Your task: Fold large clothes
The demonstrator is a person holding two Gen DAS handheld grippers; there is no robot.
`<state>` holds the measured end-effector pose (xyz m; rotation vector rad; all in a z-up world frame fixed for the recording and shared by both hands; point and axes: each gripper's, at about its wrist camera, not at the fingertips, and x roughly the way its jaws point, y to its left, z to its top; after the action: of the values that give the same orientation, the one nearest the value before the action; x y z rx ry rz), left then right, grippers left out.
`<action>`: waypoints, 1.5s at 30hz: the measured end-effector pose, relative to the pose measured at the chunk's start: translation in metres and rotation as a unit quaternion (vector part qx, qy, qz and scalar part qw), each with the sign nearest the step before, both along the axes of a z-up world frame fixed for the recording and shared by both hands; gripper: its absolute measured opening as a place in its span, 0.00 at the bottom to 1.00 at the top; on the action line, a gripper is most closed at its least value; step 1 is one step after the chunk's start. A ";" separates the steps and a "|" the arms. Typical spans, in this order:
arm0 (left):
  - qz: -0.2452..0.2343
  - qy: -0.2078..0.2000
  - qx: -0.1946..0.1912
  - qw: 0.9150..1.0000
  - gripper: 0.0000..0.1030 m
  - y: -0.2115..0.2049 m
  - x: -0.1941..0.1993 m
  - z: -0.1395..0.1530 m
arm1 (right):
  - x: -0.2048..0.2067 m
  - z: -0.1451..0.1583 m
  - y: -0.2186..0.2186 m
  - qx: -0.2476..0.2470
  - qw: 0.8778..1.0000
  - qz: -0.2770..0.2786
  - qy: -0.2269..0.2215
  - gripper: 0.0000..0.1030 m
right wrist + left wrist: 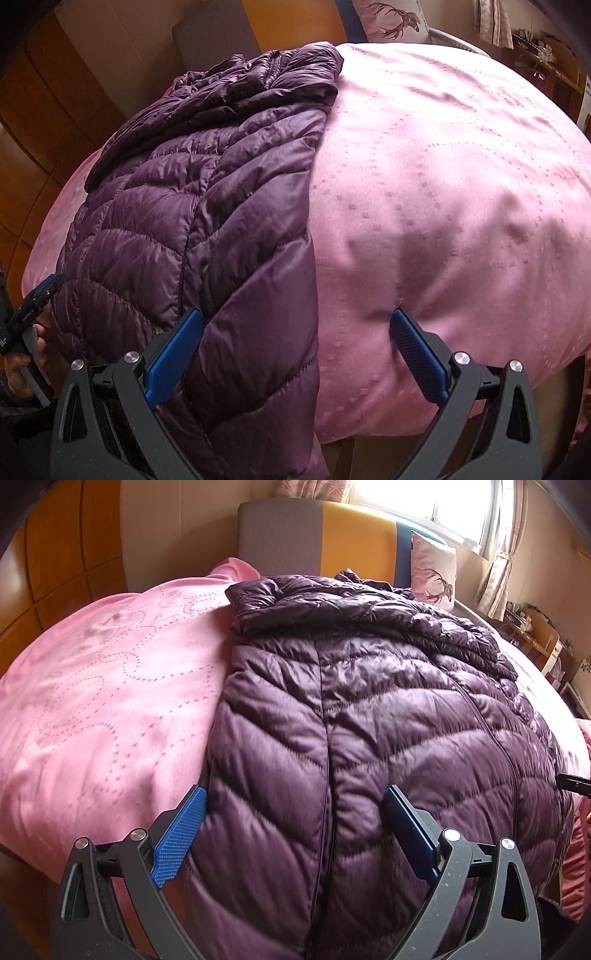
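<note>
A large purple quilted puffer jacket (369,720) lies flat on a pink bedspread (103,701), collar toward the headboard, its sleeves folded in across the top. My left gripper (293,801) is open, hovering over the jacket's near left hem, holding nothing. In the right wrist view the jacket (184,206) covers the left half and the pink bedspread (443,184) the right. My right gripper (295,325) is open and empty above the jacket's near right edge. The left gripper's tip (44,291) shows at the far left there.
A grey, orange and blue headboard (332,539) and a pink deer-print pillow (432,568) stand at the bed's far end. Wooden cabinets (55,572) line the left wall. A window with curtains (461,506) and a cluttered desk (535,635) are at the right.
</note>
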<state>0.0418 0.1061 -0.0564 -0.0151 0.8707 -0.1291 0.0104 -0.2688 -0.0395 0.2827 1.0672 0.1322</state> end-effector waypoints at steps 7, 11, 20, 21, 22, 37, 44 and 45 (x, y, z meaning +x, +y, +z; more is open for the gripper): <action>-0.007 0.010 0.003 1.000 0.92 0.005 -0.017 -0.001 | -0.014 -0.002 0.002 0.019 1.000 0.012 0.003 0.98; -0.003 0.021 0.001 1.000 0.92 0.009 -0.024 -0.004 | -0.018 -0.003 0.003 0.022 1.000 0.011 0.000 0.98; -0.034 0.062 -0.005 0.998 0.92 0.014 -0.046 -0.015 | -0.038 -0.009 0.020 0.052 0.995 0.074 0.039 0.93; -0.040 0.069 -0.011 0.997 0.92 0.015 -0.049 -0.017 | -0.042 -0.011 0.022 0.054 0.994 0.080 0.044 0.88; -0.049 0.083 -0.020 0.995 0.92 0.017 -0.053 -0.021 | -0.045 -0.013 0.024 0.055 0.994 0.085 0.051 0.83; -0.136 0.110 -0.200 0.964 0.09 0.063 -0.062 0.015 | -0.044 0.054 0.036 0.132 0.979 0.152 -0.021 0.14; -0.157 0.035 -0.333 0.929 0.06 0.086 -0.040 0.067 | -0.005 0.093 0.008 0.237 0.962 0.089 -0.100 0.13; -0.160 0.030 -0.339 0.927 0.06 0.084 -0.034 0.071 | 0.005 0.094 0.002 0.243 0.962 0.072 -0.105 0.13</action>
<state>0.0076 0.1903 0.0142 -0.5289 0.8493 -0.7375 0.0153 -0.2667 0.0540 0.6189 0.8313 0.5489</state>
